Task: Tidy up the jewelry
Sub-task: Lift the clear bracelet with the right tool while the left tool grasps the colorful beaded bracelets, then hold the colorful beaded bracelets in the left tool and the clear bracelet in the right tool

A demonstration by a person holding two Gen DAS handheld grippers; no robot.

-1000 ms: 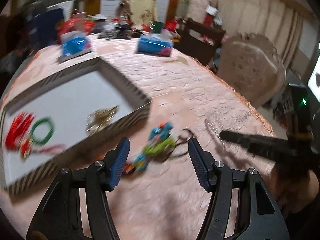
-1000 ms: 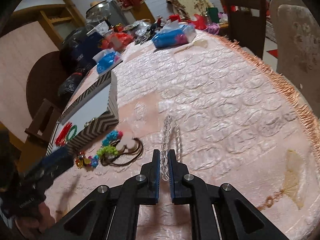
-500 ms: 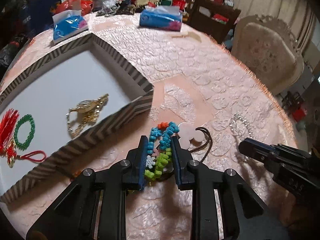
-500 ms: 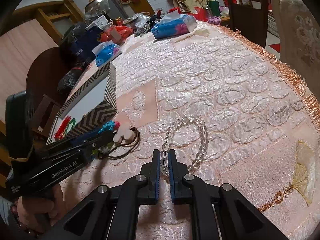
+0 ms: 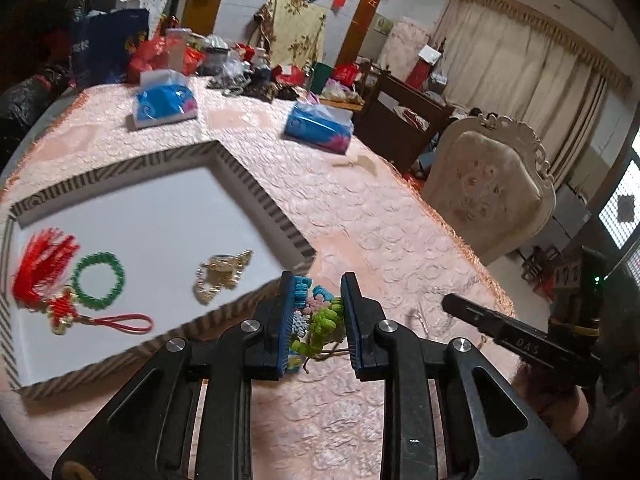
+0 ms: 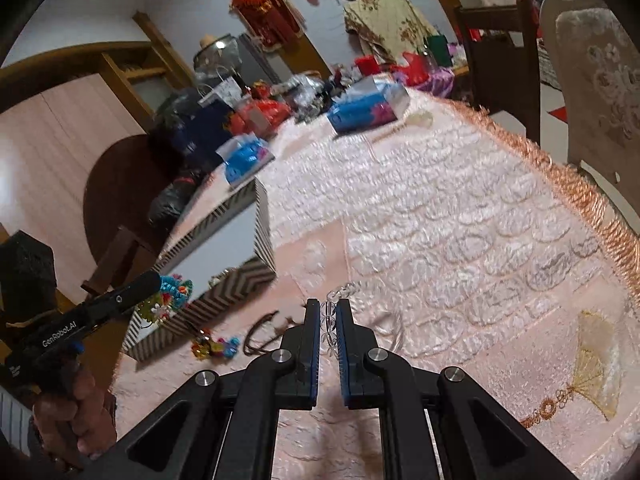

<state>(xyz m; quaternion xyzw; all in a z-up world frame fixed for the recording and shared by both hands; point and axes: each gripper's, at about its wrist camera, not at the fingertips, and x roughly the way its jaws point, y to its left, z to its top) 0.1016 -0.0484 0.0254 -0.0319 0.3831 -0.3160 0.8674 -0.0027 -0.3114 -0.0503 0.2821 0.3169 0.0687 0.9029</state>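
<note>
My left gripper point(image 5: 316, 300) is shut on a bundle of blue and green bead bracelets point(image 5: 318, 318), lifted off the pink cloth beside the zigzag-edged tray point(image 5: 280, 216). In the tray lie a red tassel knot point(image 5: 48, 272), a green bead bracelet point(image 5: 98, 280) and a gold piece point(image 5: 222, 274). My right gripper point(image 6: 328, 312) is shut on a clear crystal bead bracelet point(image 6: 340, 292), raised just off the cloth. In the right wrist view the left gripper point(image 6: 156, 280) holds its bundle by the tray's corner point(image 6: 240, 280). A brown cord point(image 6: 260, 330) and a small colourful trinket point(image 6: 214, 346) lie on the cloth.
Two blue tissue packs point(image 5: 166, 102) point(image 5: 318, 128) lie further back on the table. Bags and clutter point(image 5: 224, 64) crowd the far end. An upholstered chair point(image 5: 488, 188) stands at the fringed right edge. A fan motif point(image 6: 588, 360) is woven into the cloth.
The left gripper closed on the bead bundle and lifted it toward the tray's corner. The right gripper raised the clear bracelet slightly; the brown cord stayed on the cloth.
</note>
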